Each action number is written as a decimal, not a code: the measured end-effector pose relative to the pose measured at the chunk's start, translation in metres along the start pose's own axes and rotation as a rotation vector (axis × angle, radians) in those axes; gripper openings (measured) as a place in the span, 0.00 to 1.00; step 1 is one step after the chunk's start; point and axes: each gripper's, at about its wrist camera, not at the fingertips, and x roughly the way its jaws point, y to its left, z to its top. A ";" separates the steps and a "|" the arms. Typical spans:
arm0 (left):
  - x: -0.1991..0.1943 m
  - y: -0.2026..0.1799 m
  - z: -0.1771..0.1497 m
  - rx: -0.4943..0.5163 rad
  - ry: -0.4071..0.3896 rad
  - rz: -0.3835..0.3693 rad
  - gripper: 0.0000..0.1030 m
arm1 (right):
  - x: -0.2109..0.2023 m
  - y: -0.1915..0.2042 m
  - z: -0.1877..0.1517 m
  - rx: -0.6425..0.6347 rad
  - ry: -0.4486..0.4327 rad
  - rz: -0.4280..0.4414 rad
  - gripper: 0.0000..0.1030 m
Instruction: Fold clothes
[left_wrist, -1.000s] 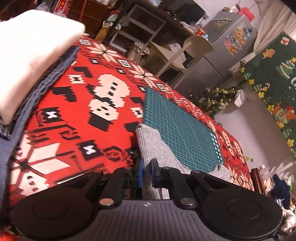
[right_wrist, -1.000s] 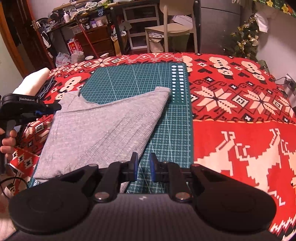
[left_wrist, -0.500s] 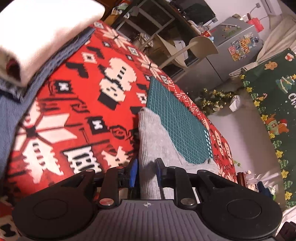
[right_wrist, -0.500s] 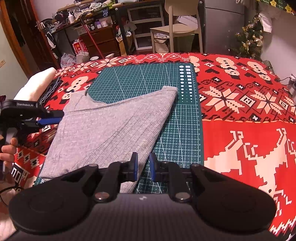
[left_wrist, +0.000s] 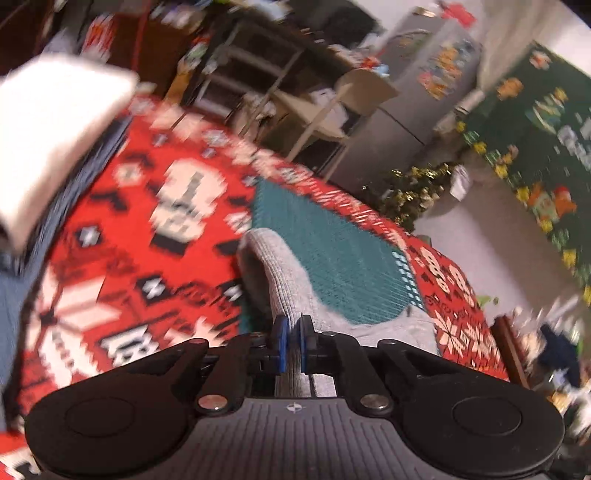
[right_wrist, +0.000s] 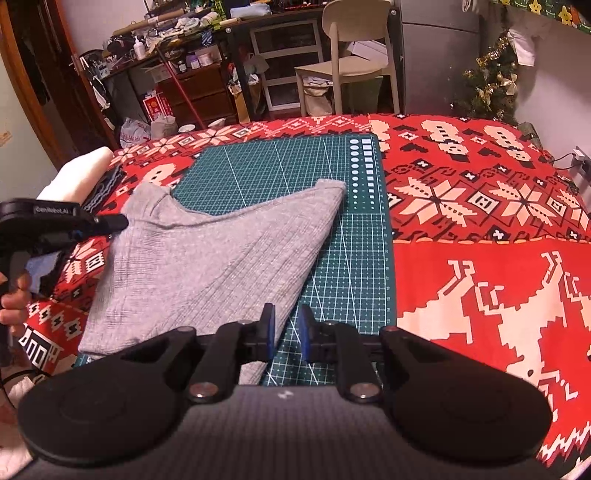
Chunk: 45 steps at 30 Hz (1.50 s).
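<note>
The left gripper (left_wrist: 291, 328) clamps the grey garment (right_wrist: 218, 254) at the cutting mat's (right_wrist: 354, 258) left edge. The right gripper (right_wrist: 287, 326) grips nothing, its 2 fingers slightly apart over the garment's near corner.

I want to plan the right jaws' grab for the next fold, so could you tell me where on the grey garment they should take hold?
Probably the near corner of the grey garment, the narrow tip lying just ahead of the right gripper. Come in from the near edge, low and flat over the green mat: the cloth there is a thin, flat layer, so one jaw has to slide under it.
</note>
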 end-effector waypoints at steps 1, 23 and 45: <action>-0.002 -0.008 0.002 0.018 -0.001 -0.004 0.06 | -0.001 0.000 0.001 0.000 -0.006 0.002 0.15; 0.088 -0.159 -0.041 0.257 0.174 -0.179 0.02 | -0.010 -0.067 -0.004 0.167 -0.100 -0.010 0.15; 0.017 -0.043 -0.027 0.063 0.129 -0.157 0.06 | 0.101 -0.052 0.059 0.429 -0.060 0.221 0.13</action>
